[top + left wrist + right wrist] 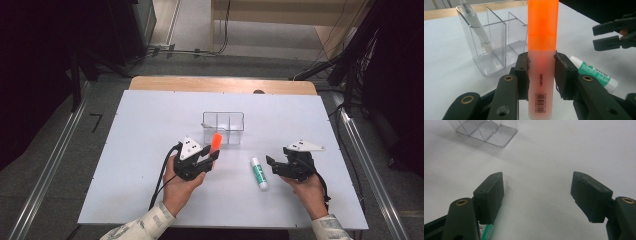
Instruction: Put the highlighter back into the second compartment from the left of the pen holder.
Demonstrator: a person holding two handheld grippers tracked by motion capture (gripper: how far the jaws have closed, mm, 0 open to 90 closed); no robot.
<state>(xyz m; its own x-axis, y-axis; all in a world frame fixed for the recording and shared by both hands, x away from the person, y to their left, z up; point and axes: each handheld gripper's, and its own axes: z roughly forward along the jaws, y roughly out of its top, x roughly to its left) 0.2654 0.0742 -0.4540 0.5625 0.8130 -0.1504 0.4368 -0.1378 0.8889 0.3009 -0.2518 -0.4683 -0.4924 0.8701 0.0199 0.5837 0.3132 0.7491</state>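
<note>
The left gripper [212, 155] is clamping an orange highlighter [543, 45] upright between its fingers, just in front of the clear plastic organizer [223, 128] at mid-tabletop [145, 125]. The right gripper [269, 164] is hovering with fingers spread wide beside a green-labelled glue stick [259, 173] lying on open white surface.

Count on the table [150, 150]:
- Grippers: 2, the left gripper [212, 157] and the right gripper [270, 164].
- Orange highlighter [216, 142]: 1, between the left jaws.
- Glue stick [259, 173]: 1, lying near the right gripper.
- Clear organizer [223, 128]: 1, at centre, with 3 compartments visible.
- Pen [475, 23]: 1, standing in the organizer's left compartment.
</note>
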